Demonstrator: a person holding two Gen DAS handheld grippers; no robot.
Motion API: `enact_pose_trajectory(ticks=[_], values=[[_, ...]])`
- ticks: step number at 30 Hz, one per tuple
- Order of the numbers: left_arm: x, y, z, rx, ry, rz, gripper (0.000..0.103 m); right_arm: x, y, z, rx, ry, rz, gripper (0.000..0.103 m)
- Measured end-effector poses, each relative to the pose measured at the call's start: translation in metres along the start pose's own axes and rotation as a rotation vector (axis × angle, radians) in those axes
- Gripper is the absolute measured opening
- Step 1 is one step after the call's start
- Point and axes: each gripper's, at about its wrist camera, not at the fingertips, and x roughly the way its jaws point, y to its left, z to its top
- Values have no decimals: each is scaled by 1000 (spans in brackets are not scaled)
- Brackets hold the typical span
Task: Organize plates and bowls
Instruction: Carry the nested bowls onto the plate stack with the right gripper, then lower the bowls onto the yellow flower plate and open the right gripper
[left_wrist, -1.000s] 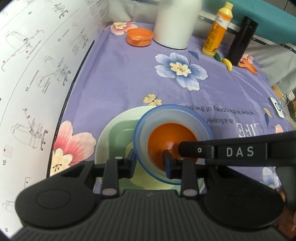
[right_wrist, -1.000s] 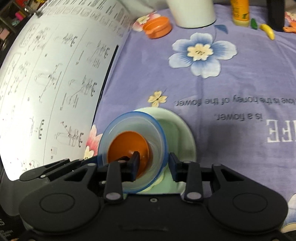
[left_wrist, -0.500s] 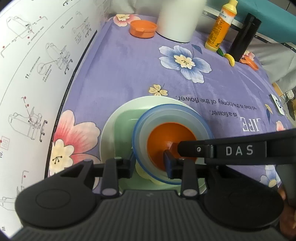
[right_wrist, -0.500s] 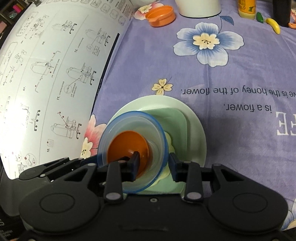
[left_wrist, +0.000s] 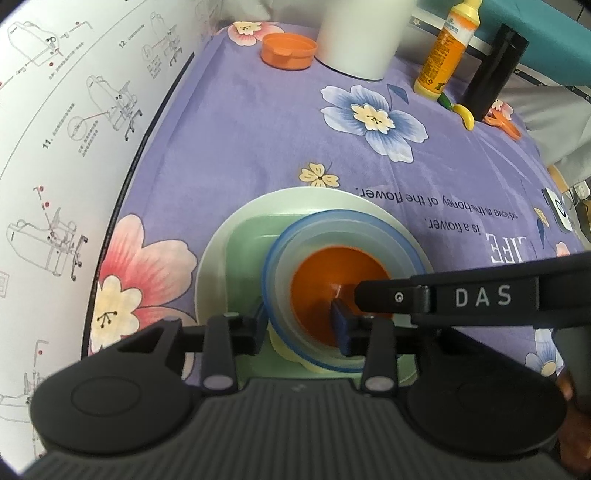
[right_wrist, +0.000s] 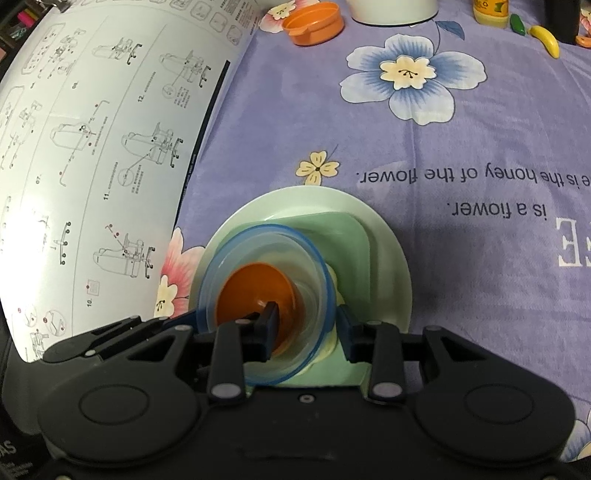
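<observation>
Orange bowl (left_wrist: 334, 275) nested in blue-rimmed clear bowl (left_wrist: 314, 227), stacked on square green plate (left_wrist: 247, 258) over round pale plate (left_wrist: 218, 254), near the left edge of the purple floral tablecloth (left_wrist: 258, 140). Left gripper (left_wrist: 298, 325): jaws have just been opening, straddling the clear bowl's near wall, pads slack. Right gripper (right_wrist: 308, 325) clamps the same bowl's rim. Instruction sheet (left_wrist: 74, 129) lies along the left edge.

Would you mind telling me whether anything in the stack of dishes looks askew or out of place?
Yes. The translucent blue-rimmed bowl holding the small orange bowl sits off-centre, shifted toward one side of the square green plate and the round pale green plate beneath. Nothing looks spilled or damaged.
</observation>
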Motion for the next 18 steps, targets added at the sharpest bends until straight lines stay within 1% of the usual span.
enact_pose_trajectory(ticks=[9, 13, 16, 17, 18], values=[[-3, 1, -1, 2, -12, 11, 43, -1, -1, 0, 3, -4, 6, 36], [-7, 1, -2, 3, -25, 15, 45, -4, 0, -1, 2, -10, 11, 38], [-12, 0, -3, 7, -44, 20, 55, -8, 1, -2, 4, -20, 17, 40], [-14, -1, -3, 10, -55, 31, 61, -10, 1, -2, 3, -24, 19, 42], [-17, -2, -3, 15, -68, 45, 68, -13, 2, -3, 1, -33, 19, 47]])
